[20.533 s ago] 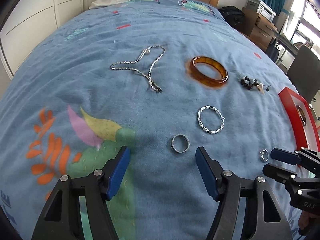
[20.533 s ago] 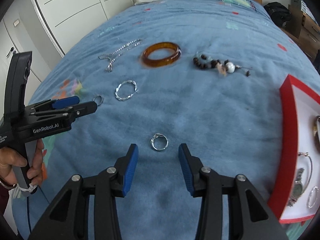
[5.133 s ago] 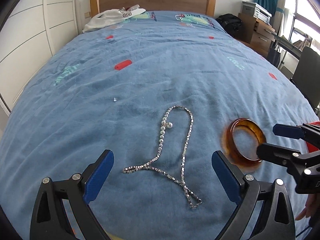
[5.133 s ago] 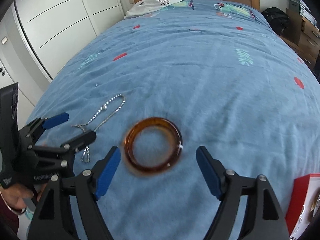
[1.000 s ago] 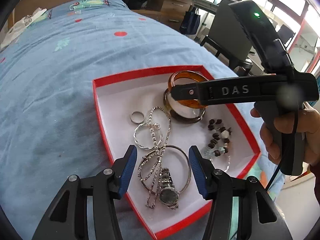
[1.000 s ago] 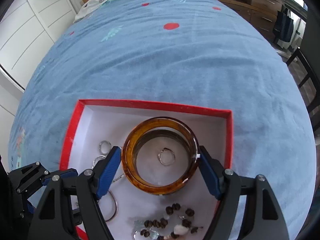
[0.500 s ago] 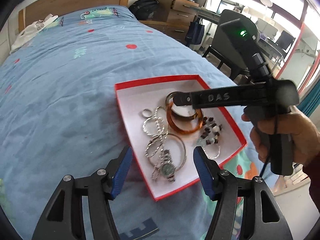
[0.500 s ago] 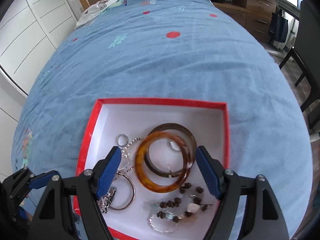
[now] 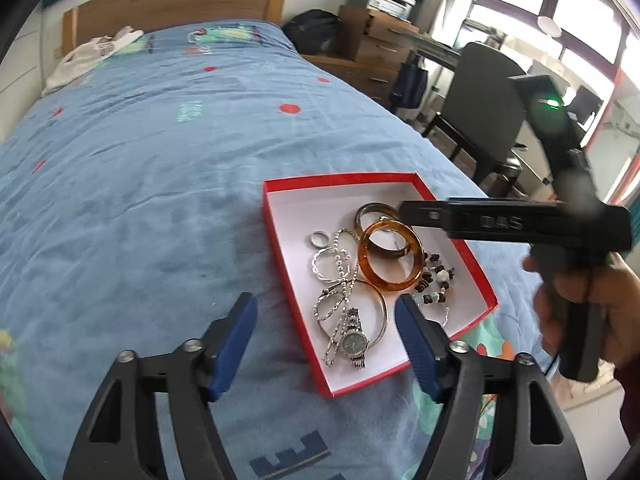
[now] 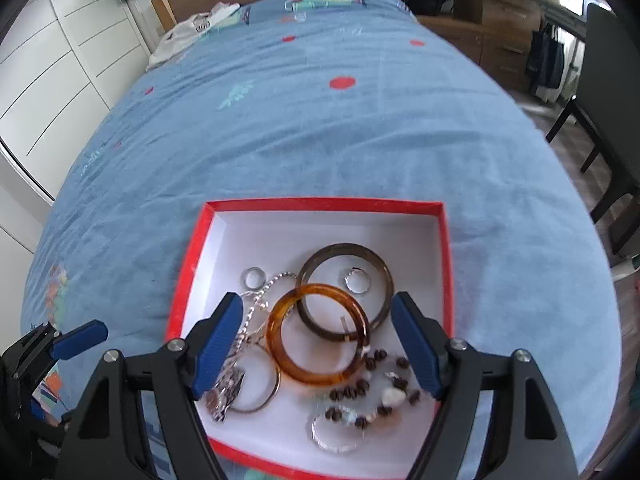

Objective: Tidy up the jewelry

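Now both wide-open, empty grippers hover above the amber bangle (image 10: 318,334) in the red box (image 10: 324,205).

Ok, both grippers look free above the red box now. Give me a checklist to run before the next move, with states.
1. Right gripper open, holding nothing: ok.
2. Left gripper open, holding nothing: ok.
3. Amber bangle inside the red box, overlapping the dark bangle: ok.
4. Silver necklace and watch inside the box: ok.
5. Bead bracelet inside the box: ok.
6. No jewelry left on the blue bedspread: ok for the visible part; the rest cannot tell.
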Action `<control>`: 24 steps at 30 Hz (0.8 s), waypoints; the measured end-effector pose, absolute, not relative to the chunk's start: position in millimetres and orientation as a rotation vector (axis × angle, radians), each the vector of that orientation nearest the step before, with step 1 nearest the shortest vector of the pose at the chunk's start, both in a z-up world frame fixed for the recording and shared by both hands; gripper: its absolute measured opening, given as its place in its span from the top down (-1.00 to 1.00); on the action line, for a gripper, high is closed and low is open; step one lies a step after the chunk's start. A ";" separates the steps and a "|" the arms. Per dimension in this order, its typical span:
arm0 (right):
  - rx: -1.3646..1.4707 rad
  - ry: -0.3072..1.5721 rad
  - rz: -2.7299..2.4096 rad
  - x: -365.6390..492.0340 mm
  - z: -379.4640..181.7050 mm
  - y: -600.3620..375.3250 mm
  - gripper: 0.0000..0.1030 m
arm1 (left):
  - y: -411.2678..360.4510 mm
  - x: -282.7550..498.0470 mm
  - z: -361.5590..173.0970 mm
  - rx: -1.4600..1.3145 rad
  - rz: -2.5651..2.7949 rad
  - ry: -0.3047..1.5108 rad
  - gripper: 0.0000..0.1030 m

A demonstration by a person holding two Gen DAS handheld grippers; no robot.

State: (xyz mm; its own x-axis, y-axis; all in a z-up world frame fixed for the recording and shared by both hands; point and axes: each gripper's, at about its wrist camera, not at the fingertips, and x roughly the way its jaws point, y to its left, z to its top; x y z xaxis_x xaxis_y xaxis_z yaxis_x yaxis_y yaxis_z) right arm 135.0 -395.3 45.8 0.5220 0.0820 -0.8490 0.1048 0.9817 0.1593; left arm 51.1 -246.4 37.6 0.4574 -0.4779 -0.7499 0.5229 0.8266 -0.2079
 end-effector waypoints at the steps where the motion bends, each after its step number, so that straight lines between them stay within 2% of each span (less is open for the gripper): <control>1: 0.199 1.012 -0.022 127.8 51.1 -393.5 -0.47 | -244.8 47.7 39.1 0.054 -0.606 0.901 -0.43; 8: 0.204 0.954 -0.086 76.1 71.4 -381.7 -0.47 | -232.4 21.8 50.7 0.055 -0.528 0.861 -0.59; 24: 0.163 0.848 -0.161 -20.3 82.6 -330.2 -0.47 | -199.1 -20.1 53.7 0.073 -0.375 0.798 -0.65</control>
State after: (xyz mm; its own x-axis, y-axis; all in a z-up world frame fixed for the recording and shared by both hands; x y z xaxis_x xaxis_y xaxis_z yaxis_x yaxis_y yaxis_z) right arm -20.3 -330.2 82.6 0.6504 -0.0763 -0.7557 0.2062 0.9753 0.0789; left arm -20.1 -199.1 53.7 0.6356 -0.3010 -0.7109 0.3552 0.9316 -0.0768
